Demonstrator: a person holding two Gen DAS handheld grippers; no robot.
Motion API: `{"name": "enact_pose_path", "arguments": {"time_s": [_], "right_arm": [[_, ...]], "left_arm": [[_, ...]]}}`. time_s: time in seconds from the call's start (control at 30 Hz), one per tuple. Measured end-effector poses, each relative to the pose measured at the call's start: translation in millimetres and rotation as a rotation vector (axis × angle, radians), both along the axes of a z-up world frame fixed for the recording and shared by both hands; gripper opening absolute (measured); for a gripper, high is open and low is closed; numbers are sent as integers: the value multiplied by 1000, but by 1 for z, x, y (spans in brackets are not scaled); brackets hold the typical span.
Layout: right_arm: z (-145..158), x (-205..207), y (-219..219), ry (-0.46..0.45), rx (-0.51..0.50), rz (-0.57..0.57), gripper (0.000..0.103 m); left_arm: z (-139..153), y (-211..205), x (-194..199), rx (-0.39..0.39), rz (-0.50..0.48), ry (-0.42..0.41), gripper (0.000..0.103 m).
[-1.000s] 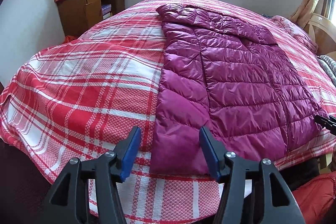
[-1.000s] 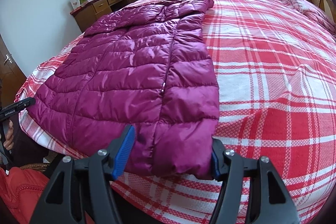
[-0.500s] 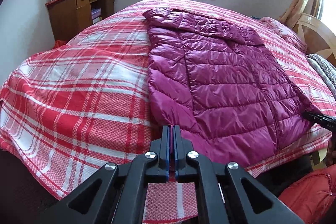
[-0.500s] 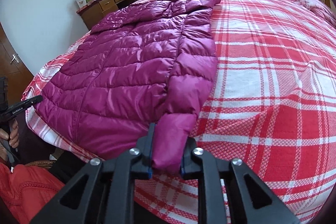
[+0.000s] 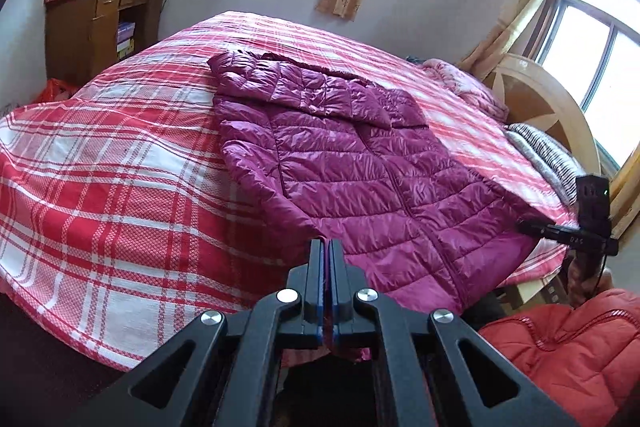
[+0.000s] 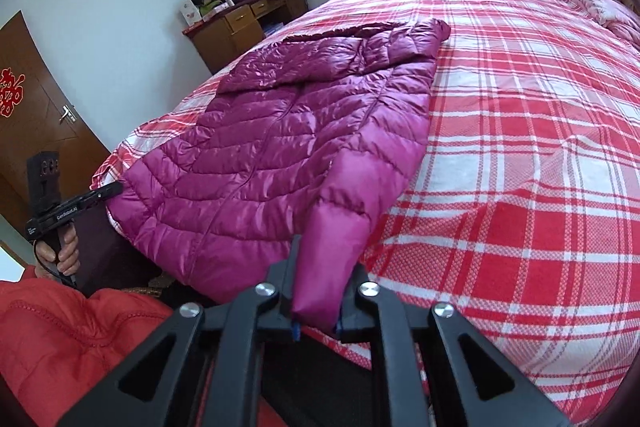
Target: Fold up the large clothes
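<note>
Glossy quilted jacket [image 5: 352,163], woven bedspread [image 5: 120,187]

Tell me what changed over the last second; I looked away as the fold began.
Both grippers went from open to shut on the purple jacket: the left gripper pinched its near hem corner, the right gripper clamped the other bottom corner. Both have begun lifting, so the corners rise off the plaid bedspread. The jacket's body and hood still lie flat; the room is unchanged.

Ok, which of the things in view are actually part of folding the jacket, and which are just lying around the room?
Part of the job:
purple puffer jacket
left gripper, shut on its hem
right gripper, shut on its corner
plaid bedspread beneath it

Just lying about:
wooden desk with clutter
striped pillow
pink quilt
</note>
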State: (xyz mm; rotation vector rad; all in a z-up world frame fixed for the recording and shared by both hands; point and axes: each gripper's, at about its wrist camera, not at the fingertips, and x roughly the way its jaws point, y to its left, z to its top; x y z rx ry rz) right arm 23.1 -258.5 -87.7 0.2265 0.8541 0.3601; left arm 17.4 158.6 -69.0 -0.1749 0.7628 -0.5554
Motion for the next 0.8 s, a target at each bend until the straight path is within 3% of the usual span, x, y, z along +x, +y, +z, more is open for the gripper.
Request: {"name": "enact_pose_path", "arguments": {"time_s": [0.1,0.3,0.6,0.8], "right_arm": [[0,-1,-8,7,32,-12,14],[-2,19,-30,33,140,-65,14],[19,46,-50,31,308,-88,14],[37,89,-56,22,325,-97,15]], "left_arm": [[11,10,7,-51,57,15,1],[19,20,25,-60,137,42,1],[37,17,67,-10,224,62,1],[48,8,132,81,318,9,1]]}}
